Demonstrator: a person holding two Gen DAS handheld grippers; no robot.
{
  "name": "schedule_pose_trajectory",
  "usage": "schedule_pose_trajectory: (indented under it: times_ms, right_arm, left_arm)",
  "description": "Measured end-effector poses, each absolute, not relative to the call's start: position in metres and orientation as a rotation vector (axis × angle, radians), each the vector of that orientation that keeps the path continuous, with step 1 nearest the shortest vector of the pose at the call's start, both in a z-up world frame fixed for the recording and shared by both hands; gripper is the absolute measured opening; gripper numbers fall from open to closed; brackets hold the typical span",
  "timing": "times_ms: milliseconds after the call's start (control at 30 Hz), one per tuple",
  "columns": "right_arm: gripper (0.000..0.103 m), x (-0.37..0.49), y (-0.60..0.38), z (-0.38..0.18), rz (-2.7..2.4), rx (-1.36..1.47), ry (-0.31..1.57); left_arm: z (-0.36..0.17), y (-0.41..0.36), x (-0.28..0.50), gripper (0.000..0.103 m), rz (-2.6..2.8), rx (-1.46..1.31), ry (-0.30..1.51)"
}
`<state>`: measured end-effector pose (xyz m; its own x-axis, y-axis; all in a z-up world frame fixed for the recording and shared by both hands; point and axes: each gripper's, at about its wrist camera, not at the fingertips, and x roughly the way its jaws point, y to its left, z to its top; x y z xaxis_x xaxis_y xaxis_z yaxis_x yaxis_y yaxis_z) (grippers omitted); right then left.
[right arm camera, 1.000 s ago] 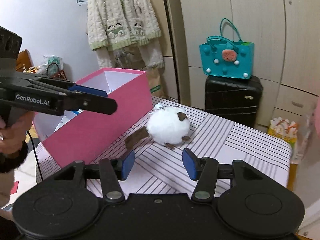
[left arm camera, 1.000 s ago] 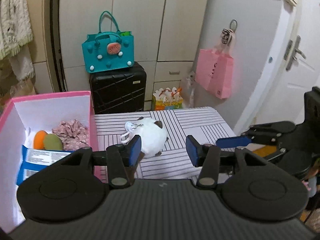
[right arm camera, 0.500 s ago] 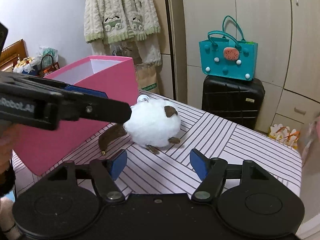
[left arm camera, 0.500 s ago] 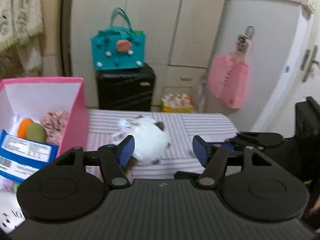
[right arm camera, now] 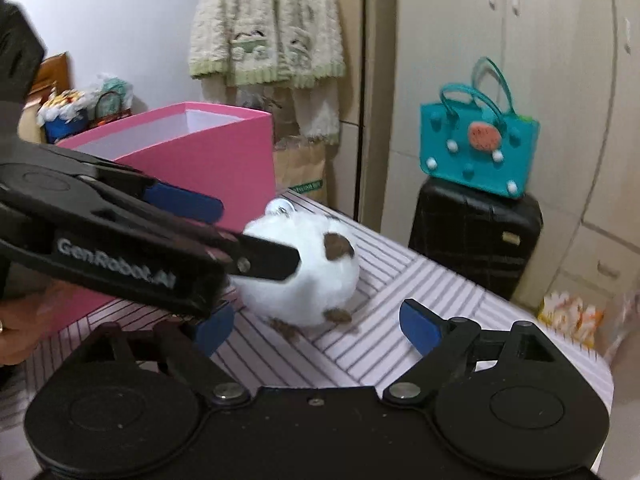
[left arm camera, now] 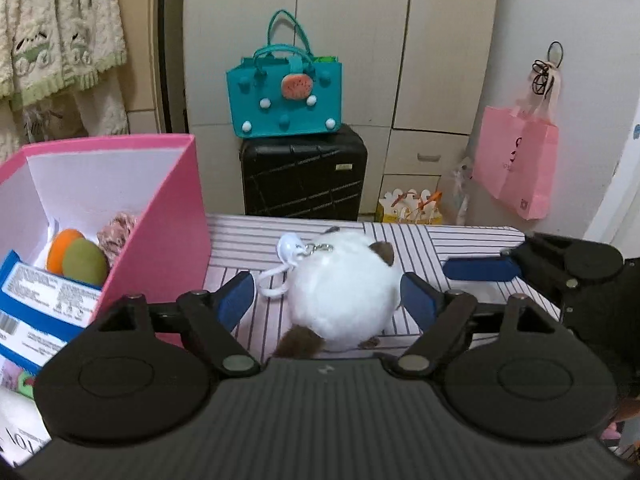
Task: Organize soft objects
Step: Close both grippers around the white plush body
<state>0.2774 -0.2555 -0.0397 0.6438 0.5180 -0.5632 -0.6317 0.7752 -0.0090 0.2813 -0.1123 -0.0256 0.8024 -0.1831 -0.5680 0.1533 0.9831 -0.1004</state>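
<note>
The flat worktop (left arm camera: 460, 236) has a cloth with thin stripes. On its left stands a big pink box (left arm camera: 168, 216) with smooth card walls and soft things inside. A round, fluffy white plush toy (left arm camera: 340, 284) with brown patches sits on the stripes, just beside the box. The left tool (left arm camera: 328, 300) is wide open, one blue pad on each side of the toy. The right tool (right arm camera: 316, 324) is open too, holding nothing.
</note>
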Motion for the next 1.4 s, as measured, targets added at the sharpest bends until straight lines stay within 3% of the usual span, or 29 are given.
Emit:
schedule_pose_trajectory:
  times_ms: [367, 500, 633, 800, 1200, 1400]
  right_arm:
    - [0.091, 0.306, -0.242, -0.055, 0.726, -0.197, 0.638]
    - [0.081, 0.307, -0.241, -0.055, 0.743, -0.180, 0.640]
    - [0.070, 0.296, -0.247, -0.049, 0.765, -0.167, 0.590]
    - [0.069, 0.281, -0.252, -0.040, 0.730, -0.194, 0.566]
    - [0.071, 0.225, -0.287, -0.043, 0.640, -0.165, 0.630]
    - [0.076, 0.194, -0.303, -0.043, 0.624, -0.156, 0.592]
  left_arm:
    - [-0.034, -0.112, 0.283, 0.084, -0.224, -0.090, 0.632]
    - [-0.033, -0.109, 0.278, 0.084, -0.240, -0.113, 0.617]
    - [-0.031, -0.104, 0.277, 0.077, -0.300, -0.175, 0.649]
    - [-0.031, -0.104, 0.272, 0.061, -0.321, -0.201, 0.656]
    - [-0.032, -0.118, 0.243, 0.056, -0.540, -0.315, 0.767]
    - [-0.035, -0.126, 0.232, 0.059, -0.566, -0.288, 0.781]
